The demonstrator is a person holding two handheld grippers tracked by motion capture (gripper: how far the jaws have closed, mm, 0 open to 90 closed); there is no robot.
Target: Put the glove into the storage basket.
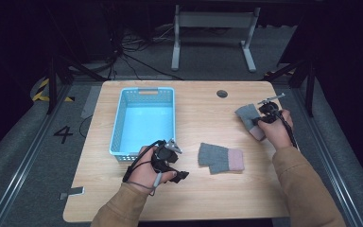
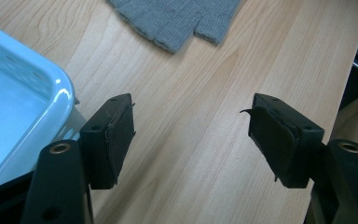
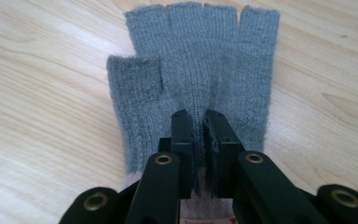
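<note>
Two grey fingerless gloves with pink cuffs lie on the wooden table. My right gripper [image 1: 263,115] [image 3: 199,135] is shut on a pinched fold of the far right glove [image 1: 248,115] [image 3: 193,70], near its cuff. The other glove [image 1: 220,158] [image 2: 177,18] lies flat at the table's middle. My left gripper [image 1: 178,174] [image 2: 191,135] stands open with nothing between its jaws, low over bare wood beside the front right corner of the blue basket [image 1: 118,127] [image 2: 56,88], short of that glove.
The blue basket holds nothing. A round cable hole [image 1: 222,93] sits in the table's far edge. A grey stand's legs [image 1: 212,28] rise on the floor beyond the table. The table's right edge [image 1: 290,142] is close to the right hand.
</note>
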